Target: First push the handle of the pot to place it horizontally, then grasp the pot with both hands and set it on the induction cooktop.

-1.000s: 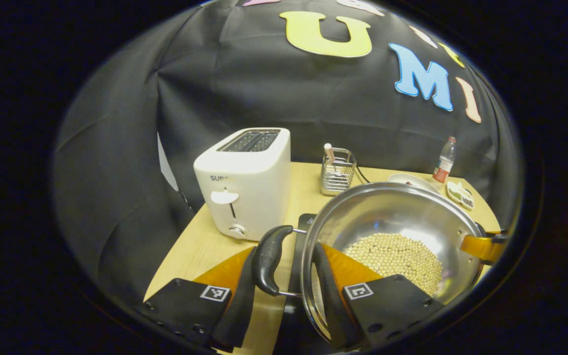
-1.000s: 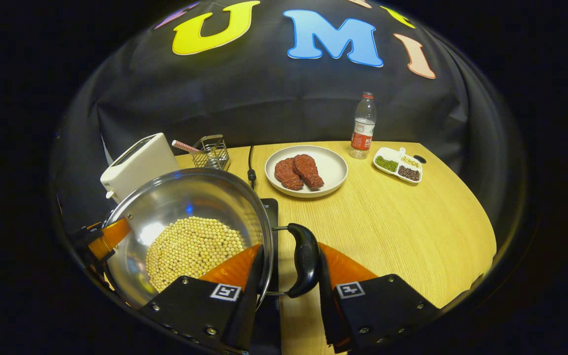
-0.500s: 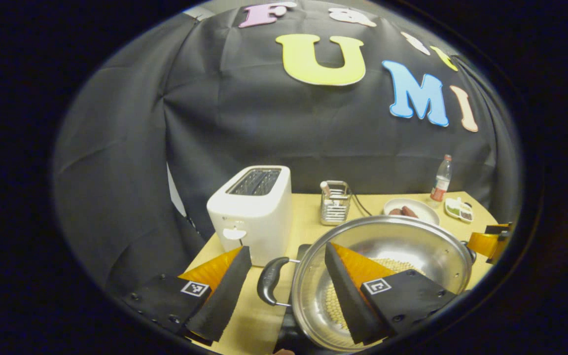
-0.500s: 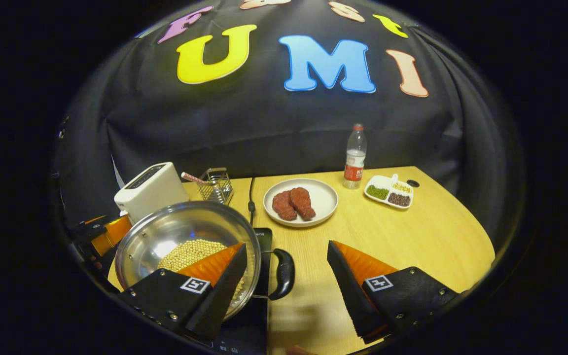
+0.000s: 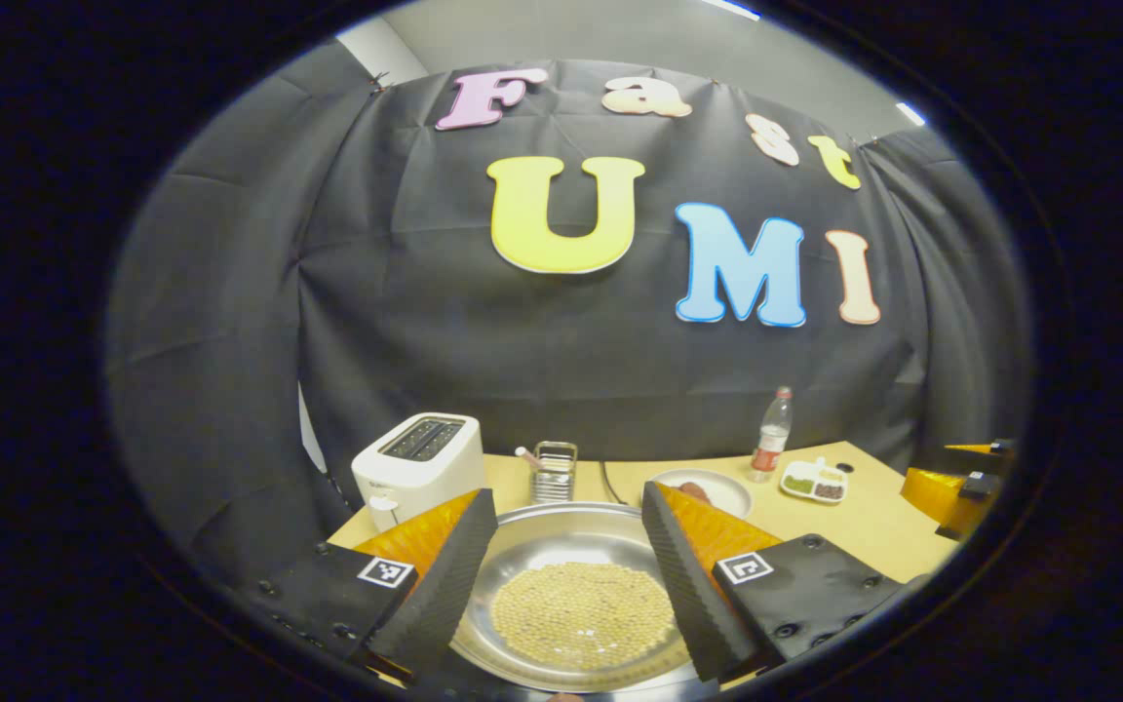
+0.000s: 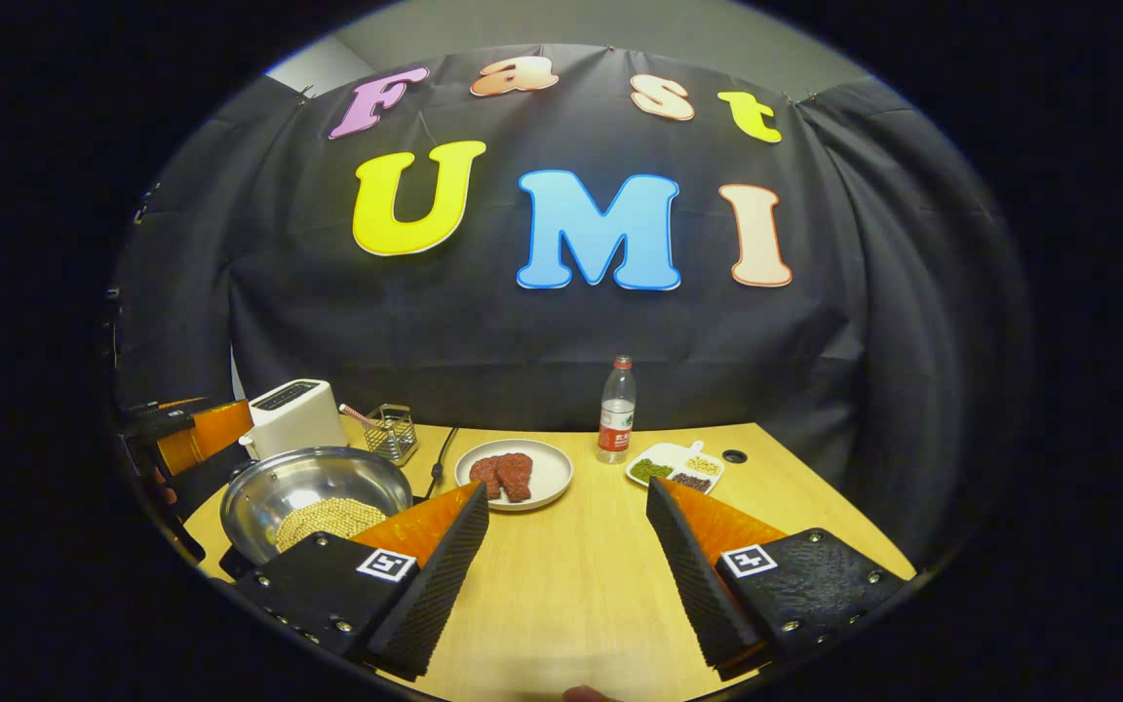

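- The wooden table (image 6: 581,575) stretches wide under both views now, where a second ago the pot crowded each of them.
- The pot (image 5: 571,595) sits low at the table's near left, steel bowl open to the top; in the right gripper view it lies at the left (image 6: 313,487), its black base barely peeking from under it, too hidden to say what it is.
- A second ago both grippers were clamped on the pot's side handles; half a second ago they had let go, and now both have pulled up and back.
- The left gripper (image 5: 569,585) hovers above the pot with its jaws spread wide, gripping nothing, the bowl showing between the fingers.
- The right gripper (image 6: 566,575) hangs over bare table well right of the pot, jaws just as wide, nothing in them.
- The white toaster (image 5: 417,466) stands behind the pot at the left.
- The plate of meat (image 6: 513,474) lies mid-table, well apart from the pot.
- The soybeans (image 5: 581,614) lie heaped in the pot's bottom.
- The wire holder (image 5: 555,471), the bottle (image 6: 616,409) and the small divided dish (image 6: 676,466) sit along the back edge.
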The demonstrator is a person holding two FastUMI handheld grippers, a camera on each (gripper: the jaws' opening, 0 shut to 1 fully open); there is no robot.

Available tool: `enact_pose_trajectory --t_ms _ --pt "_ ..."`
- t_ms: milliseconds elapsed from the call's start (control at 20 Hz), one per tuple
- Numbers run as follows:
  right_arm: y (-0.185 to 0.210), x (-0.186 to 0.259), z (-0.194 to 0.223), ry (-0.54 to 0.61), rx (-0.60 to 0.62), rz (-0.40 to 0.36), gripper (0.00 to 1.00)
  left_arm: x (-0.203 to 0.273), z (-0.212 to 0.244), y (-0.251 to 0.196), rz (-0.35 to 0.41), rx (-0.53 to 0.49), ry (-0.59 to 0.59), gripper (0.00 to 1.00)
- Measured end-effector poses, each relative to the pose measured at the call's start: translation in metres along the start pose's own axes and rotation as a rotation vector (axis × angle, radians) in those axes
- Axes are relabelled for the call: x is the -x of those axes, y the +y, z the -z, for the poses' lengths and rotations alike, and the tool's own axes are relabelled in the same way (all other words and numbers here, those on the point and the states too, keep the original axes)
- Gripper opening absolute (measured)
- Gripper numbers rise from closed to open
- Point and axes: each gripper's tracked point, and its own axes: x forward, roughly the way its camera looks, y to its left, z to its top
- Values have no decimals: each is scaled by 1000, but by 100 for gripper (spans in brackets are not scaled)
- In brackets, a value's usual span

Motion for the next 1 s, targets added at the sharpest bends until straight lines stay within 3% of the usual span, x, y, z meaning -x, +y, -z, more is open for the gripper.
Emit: enact_pose_trajectory --t_ms 200,300,500,700,1000 --pt "-60 37 -17 -75 17 17 98 44 -19 -59 7 12 -62 100" --pt "-84 55 -16 -84 -5 10 98 67 -25 -85 4 6 -84 94" --pt "-139 80 -14 -110 -23 21 98 113 -40 -130 7 -49 -132 95" --pt "-163 114 -25 -138 -35 18 98 158 -59 -156 28 -66 -178 94" --pt "-169 160 -52 -221 -36 35 98 204 -95 -148 27 -70 -255 94"
